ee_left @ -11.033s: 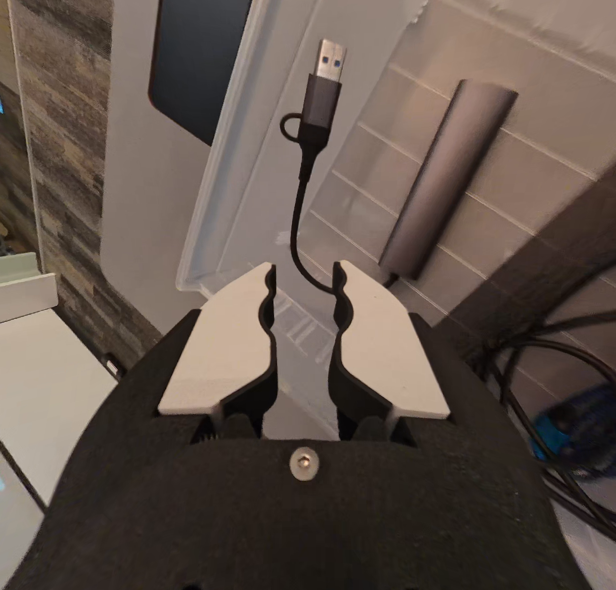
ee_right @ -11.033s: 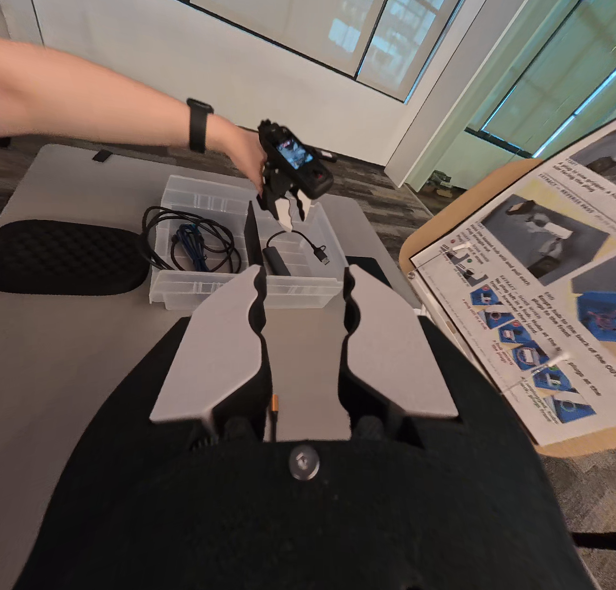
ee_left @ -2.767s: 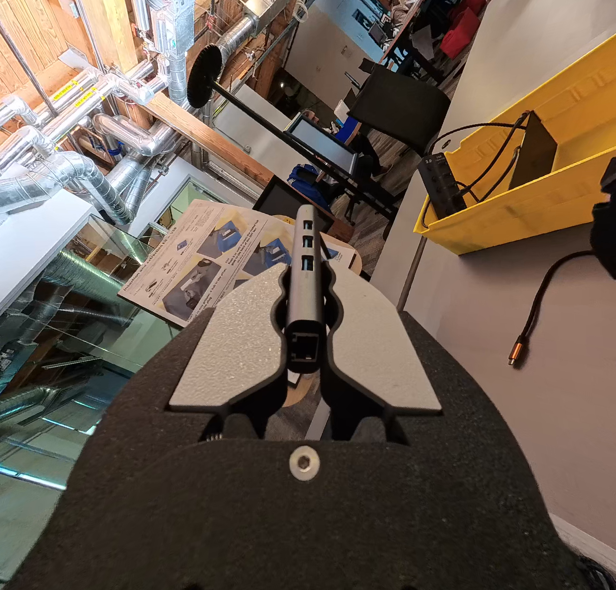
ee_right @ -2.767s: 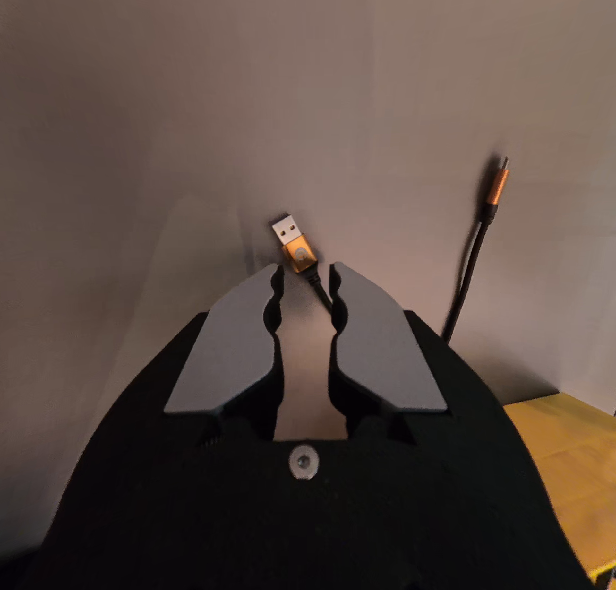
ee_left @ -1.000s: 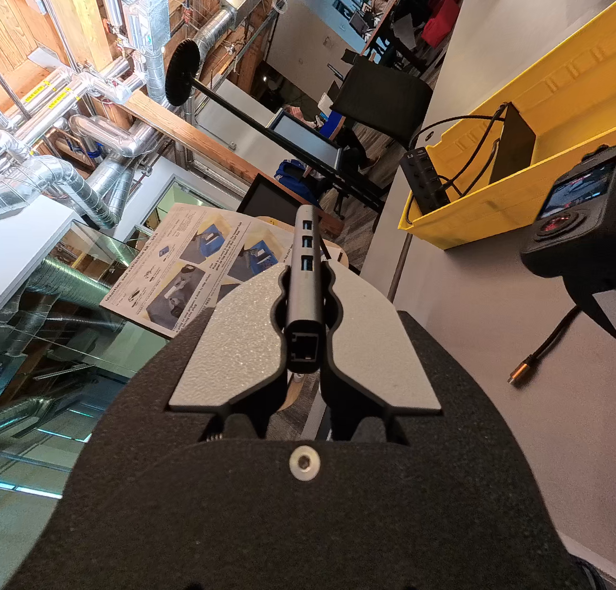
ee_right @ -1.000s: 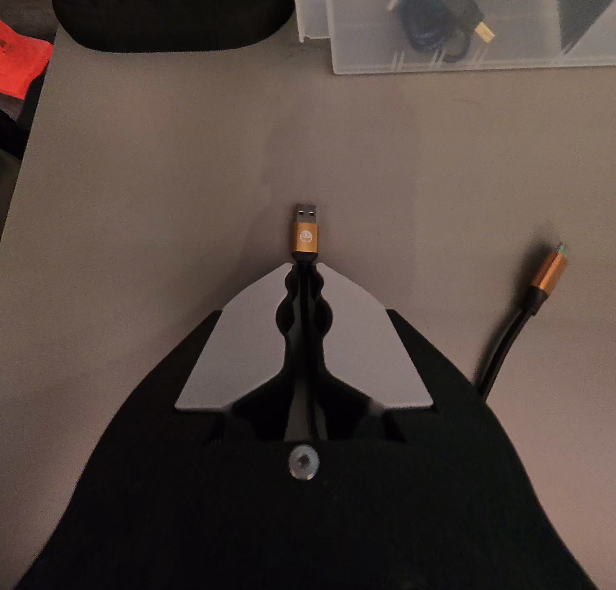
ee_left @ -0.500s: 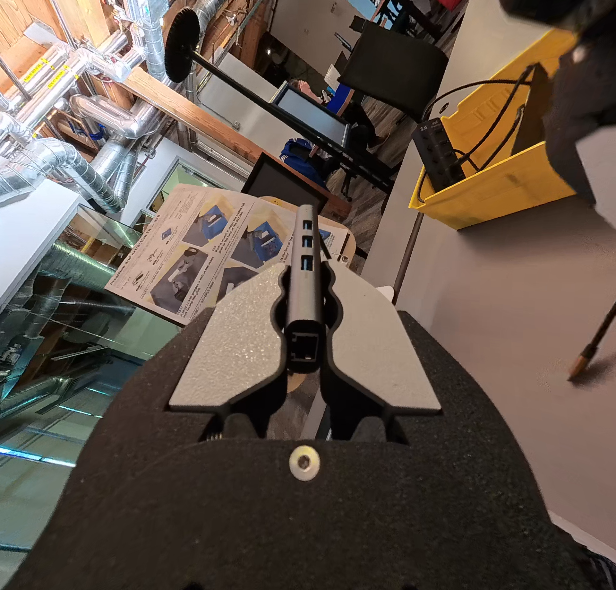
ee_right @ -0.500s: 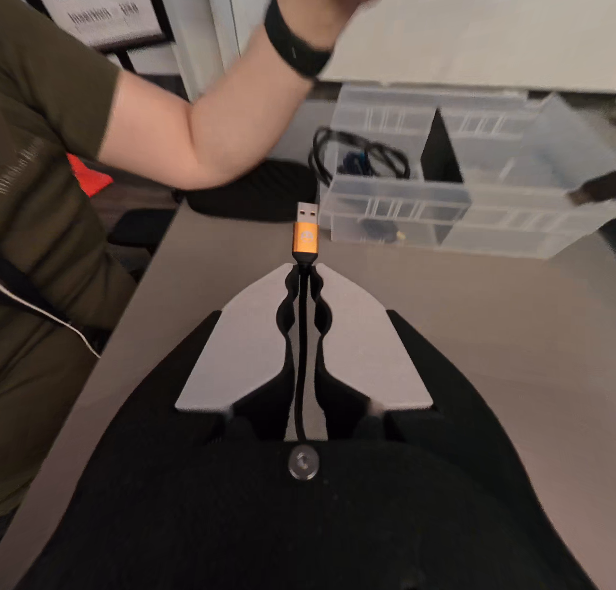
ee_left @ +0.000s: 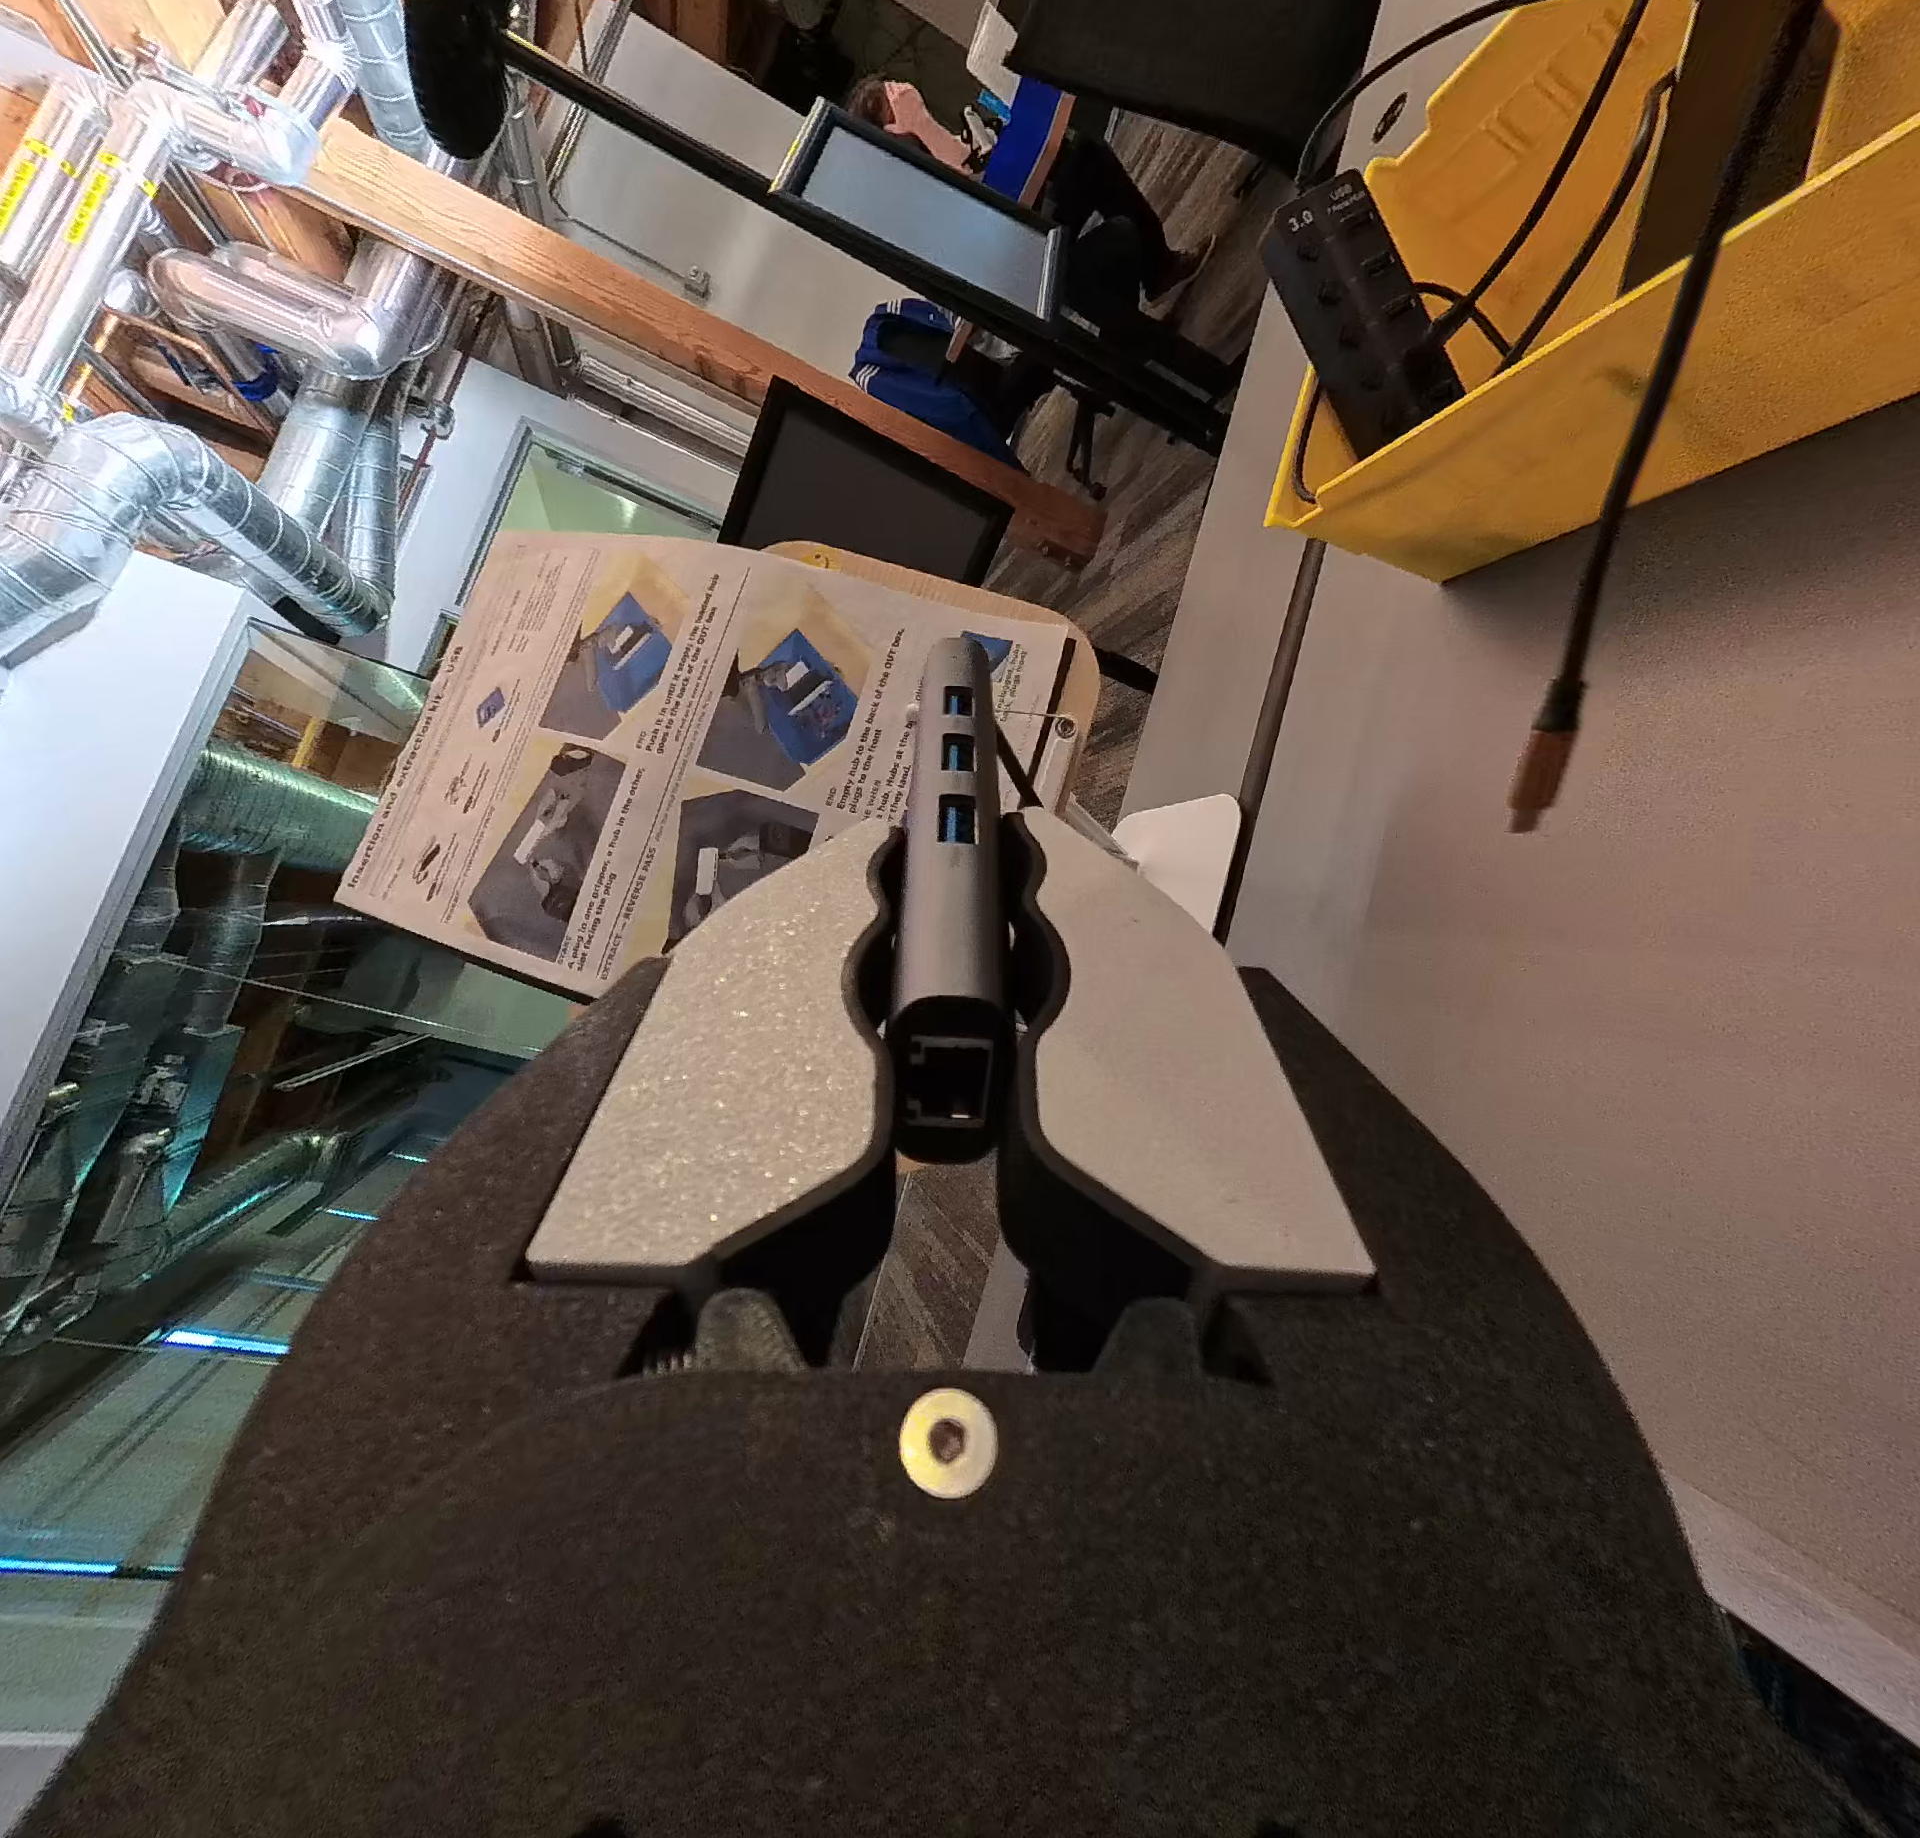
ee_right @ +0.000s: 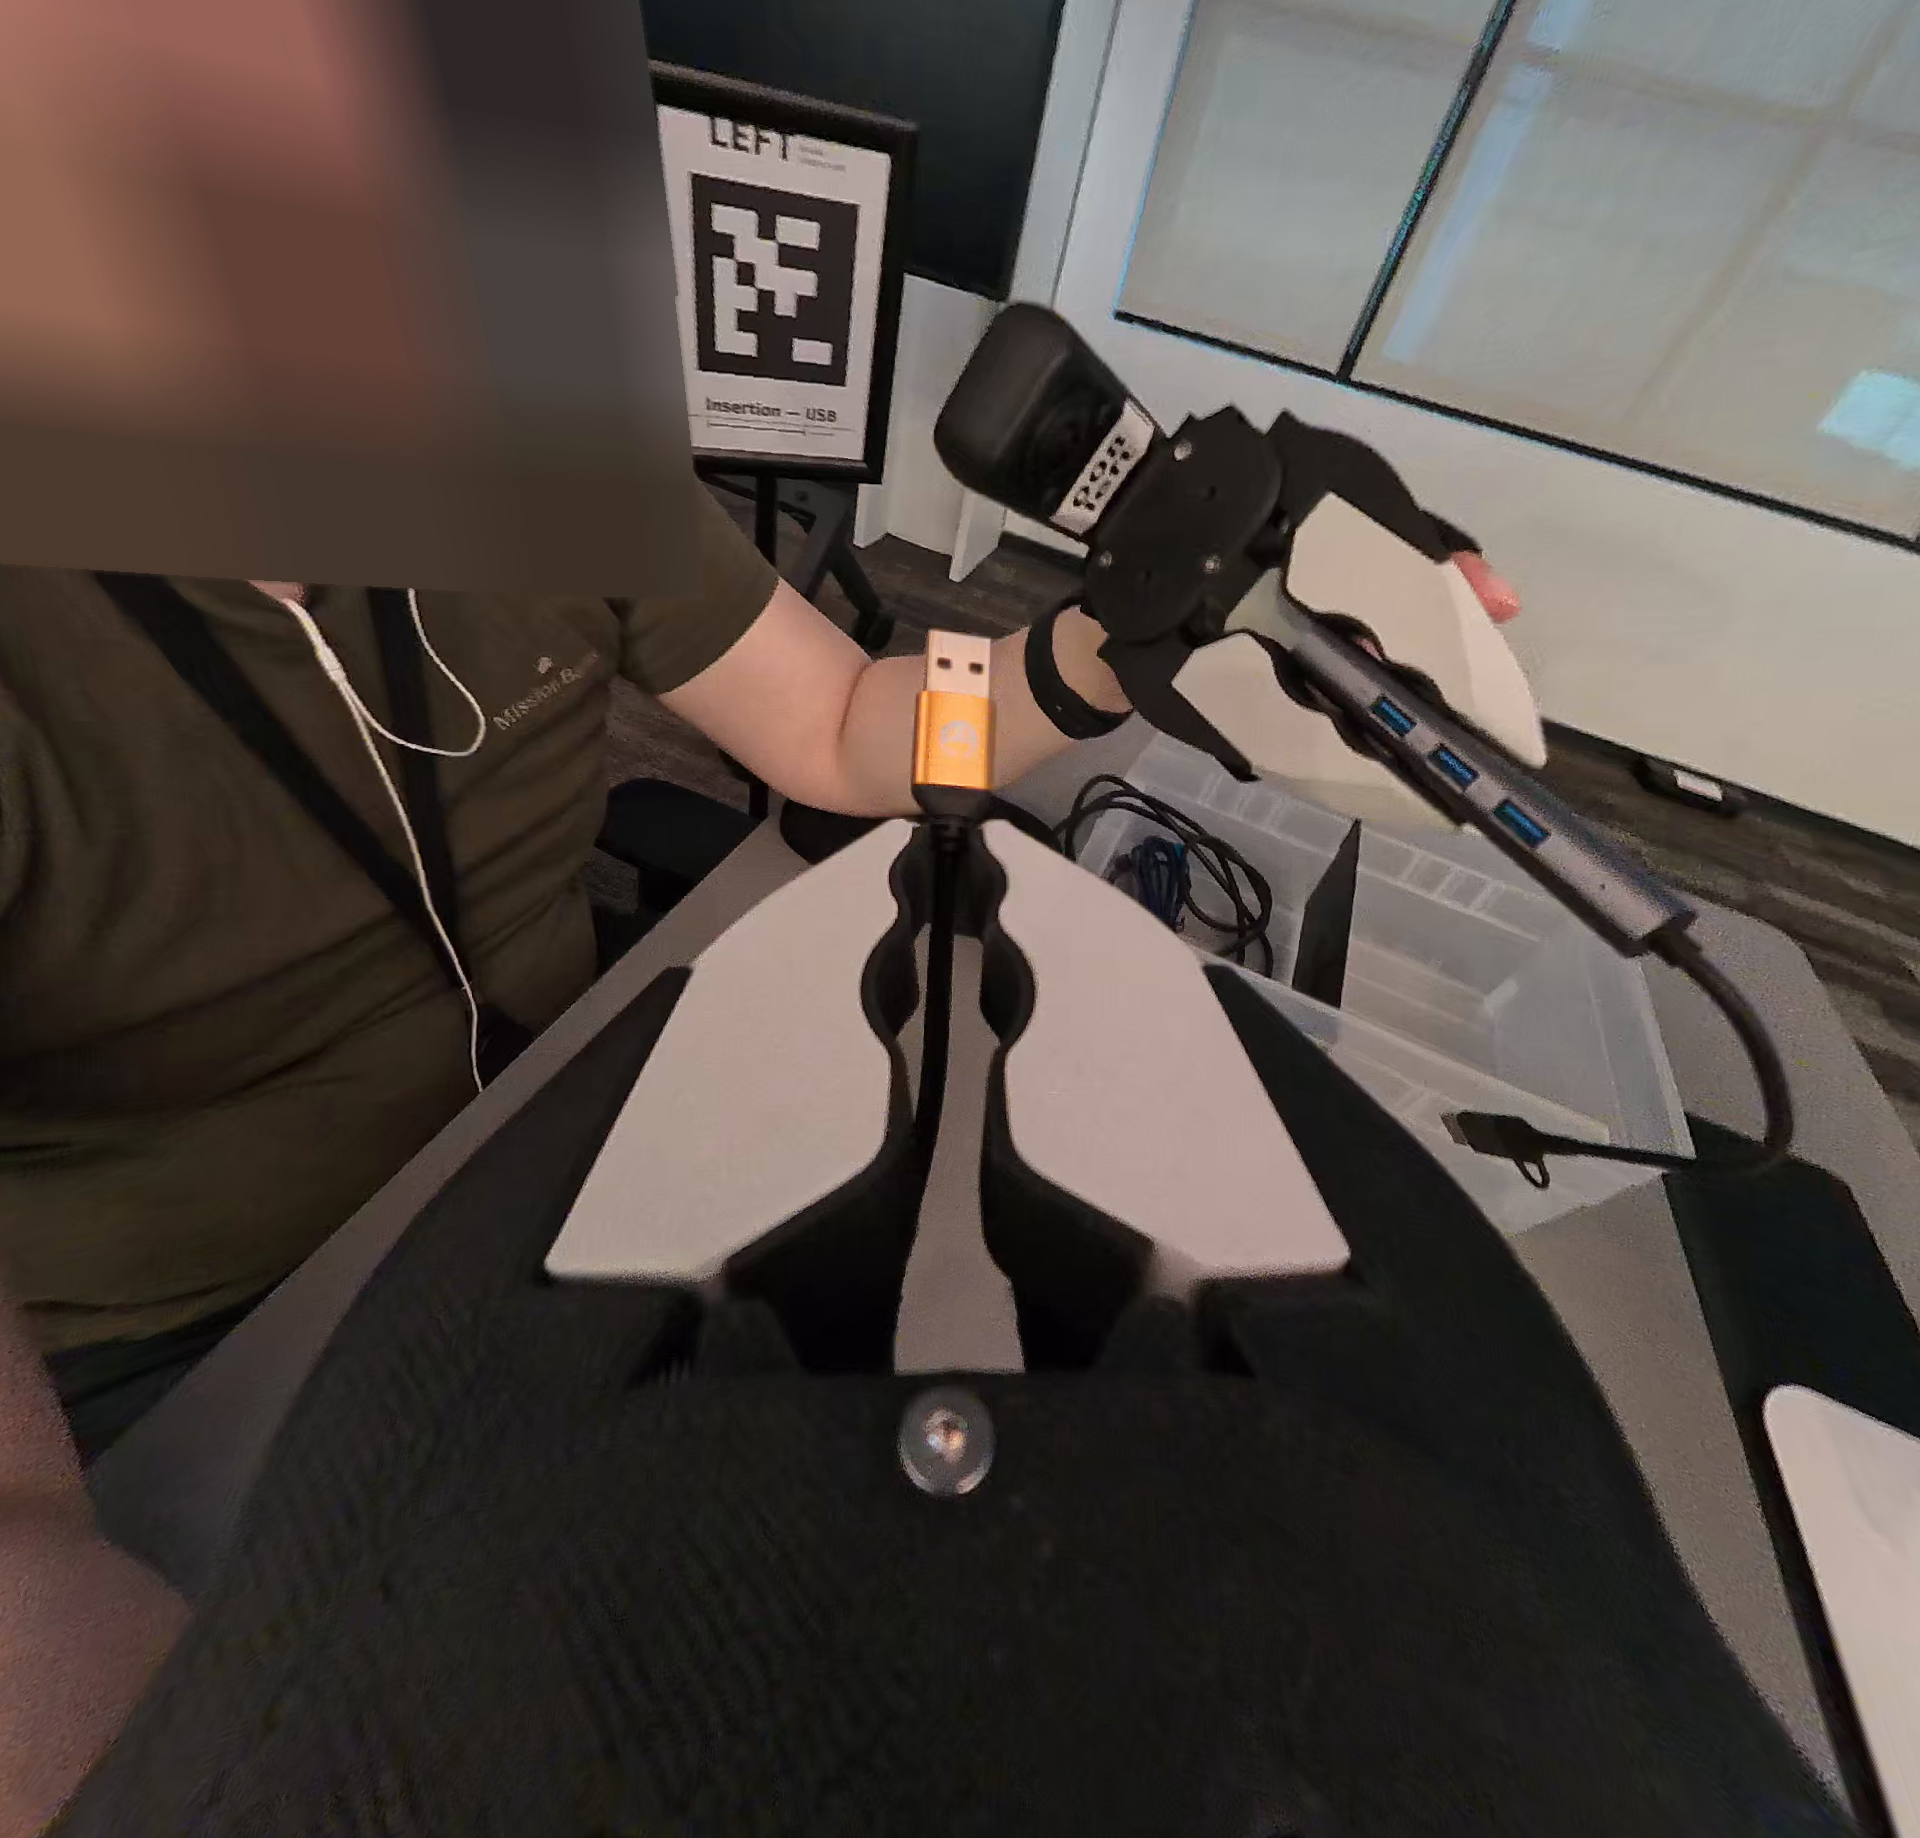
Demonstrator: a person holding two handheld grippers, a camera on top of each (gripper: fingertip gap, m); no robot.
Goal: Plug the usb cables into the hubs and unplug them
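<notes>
My left gripper (ee_left: 951, 838) is shut on a slim grey USB hub (ee_left: 948, 915). The hub sticks out past the fingertips, with three blue ports facing up. My right gripper (ee_right: 948, 838) is shut on the black cable just behind an orange USB-A plug (ee_right: 954, 723), which stands out past the fingertips. In the right wrist view the left gripper (ee_right: 1496, 760) is up and to the right of the plug. It holds the hub (ee_right: 1579, 853) slanting down to the right, ports towards me. The plug and hub are apart. The cable's other orange end (ee_left: 1548, 749) hangs over the table.
A clear plastic box (ee_right: 1455, 967) with coiled cables (ee_right: 1174, 853) sits on the grey table under the hub. The hub's tail cable (ee_right: 1756, 1061) droops onto it. A yellow bin (ee_left: 1558, 417) holds a black hub (ee_left: 1361, 313). A person sits at left, with a marker sign (ee_right: 779, 282) behind.
My right gripper has risen off the table with the orange plug and turned towards the left gripper. The cable's far end now hangs in the air. The left gripper still holds the hub.
</notes>
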